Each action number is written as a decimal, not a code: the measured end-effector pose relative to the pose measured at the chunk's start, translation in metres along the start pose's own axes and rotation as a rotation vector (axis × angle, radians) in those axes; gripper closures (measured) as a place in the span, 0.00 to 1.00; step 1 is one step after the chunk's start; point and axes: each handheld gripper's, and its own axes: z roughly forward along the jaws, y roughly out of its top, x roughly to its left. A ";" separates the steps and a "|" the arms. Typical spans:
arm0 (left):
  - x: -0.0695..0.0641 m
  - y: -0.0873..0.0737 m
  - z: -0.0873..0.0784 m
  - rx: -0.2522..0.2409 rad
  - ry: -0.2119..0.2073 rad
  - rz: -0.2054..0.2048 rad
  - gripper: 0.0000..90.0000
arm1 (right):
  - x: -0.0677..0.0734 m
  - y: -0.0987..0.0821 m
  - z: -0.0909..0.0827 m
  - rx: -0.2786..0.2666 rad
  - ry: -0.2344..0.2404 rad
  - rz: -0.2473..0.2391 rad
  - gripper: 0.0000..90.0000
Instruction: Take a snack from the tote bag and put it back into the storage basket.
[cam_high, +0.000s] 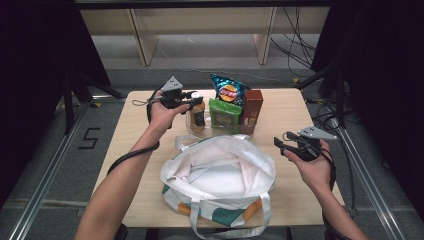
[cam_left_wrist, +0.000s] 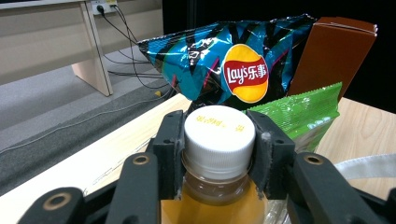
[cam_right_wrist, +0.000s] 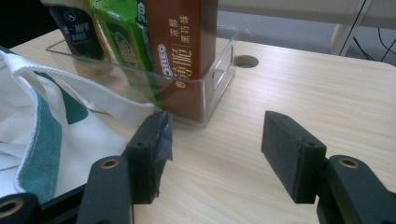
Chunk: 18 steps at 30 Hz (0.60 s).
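The left gripper (cam_left_wrist: 218, 154) clamps the drink bottle's (cam_high: 198, 116) white cap (cam_left_wrist: 219, 135); a slip could topple the chip bag (cam_left_wrist: 233, 60). The right gripper (cam_right_wrist: 215, 154), jaws apart, waits near the tote bag (cam_high: 220, 172).

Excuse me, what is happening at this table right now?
A person is working with two hand-held grippers. The left gripper has its jaws closed on the white cap of a bottle standing in a clear bin with snacks. The right gripper waits open above the table, beside an open tote bag.
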 end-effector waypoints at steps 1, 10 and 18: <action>0.000 0.000 0.000 0.001 0.000 -0.001 0.65 | 0.000 0.000 0.000 0.004 0.001 0.000 0.47; 0.000 -0.004 0.002 0.007 0.002 -0.005 0.65 | -0.001 0.000 0.001 0.003 0.005 -0.017 0.47; 0.000 -0.008 0.004 0.013 0.003 -0.011 0.65 | 0.000 0.000 0.000 0.006 -0.004 -0.014 0.47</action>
